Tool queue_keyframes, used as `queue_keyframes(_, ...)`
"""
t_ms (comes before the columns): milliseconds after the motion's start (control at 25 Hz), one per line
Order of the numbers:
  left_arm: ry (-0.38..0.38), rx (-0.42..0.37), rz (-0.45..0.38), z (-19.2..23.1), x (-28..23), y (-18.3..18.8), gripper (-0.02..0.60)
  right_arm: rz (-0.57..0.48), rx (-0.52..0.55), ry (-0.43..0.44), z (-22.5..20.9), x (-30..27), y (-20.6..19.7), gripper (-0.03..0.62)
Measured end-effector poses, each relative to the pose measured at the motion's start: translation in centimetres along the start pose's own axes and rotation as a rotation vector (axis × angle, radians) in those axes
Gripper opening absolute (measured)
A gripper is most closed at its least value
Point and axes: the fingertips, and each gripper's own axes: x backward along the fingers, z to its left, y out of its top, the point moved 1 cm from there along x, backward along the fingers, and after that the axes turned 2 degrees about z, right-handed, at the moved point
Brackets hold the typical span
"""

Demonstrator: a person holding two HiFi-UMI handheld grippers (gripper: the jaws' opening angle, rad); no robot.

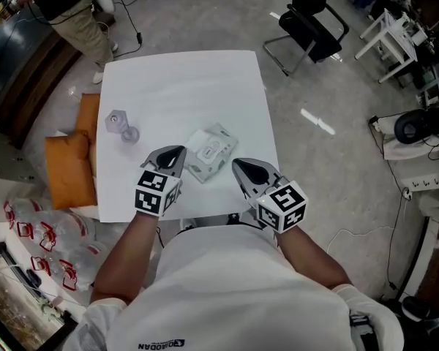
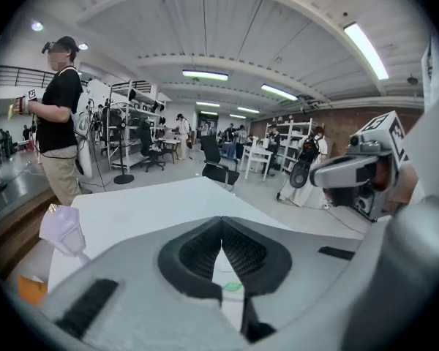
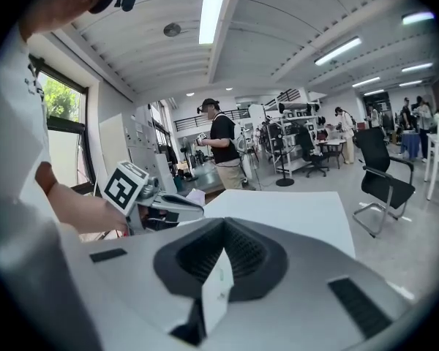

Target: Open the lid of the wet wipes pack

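The wet wipes pack is white with a pale green edge and lies flat and askew near the front of the white table. I cannot tell whether its lid stands up. My left gripper hovers just left of the pack, jaws shut with nothing in them. My right gripper hangs to the pack's right over the table's front corner, also shut and empty. In the left gripper view a sliver of the pack shows below the closed jaws, with the right gripper off to the side.
A small clear lilac bottle lies on the table's left side. Orange cushions sit beside the table's left edge. A black chair stands beyond the far right corner, and a person stands at the far left.
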Motion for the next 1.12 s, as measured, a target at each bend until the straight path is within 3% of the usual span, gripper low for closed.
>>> queue_keyframes(280,-0.011,0.004,-0.099,-1.7,4.9,1.8,0.008,-0.026,0.014,0.009,0.7,0.3,1.3,0.006)
queue_keyframes(960,-0.015,-0.057,-0.203,-5.0,9.3,4.9,0.008,-0.141,0.079,0.022,2.9,1.8,5.1,0.006)
queue_keyframes(1120,-0.004,-0.037,-0.212,-4.6,9.5,5.1,0.008,-0.143,0.073,0.024,2.9,1.8,4.9,0.005)
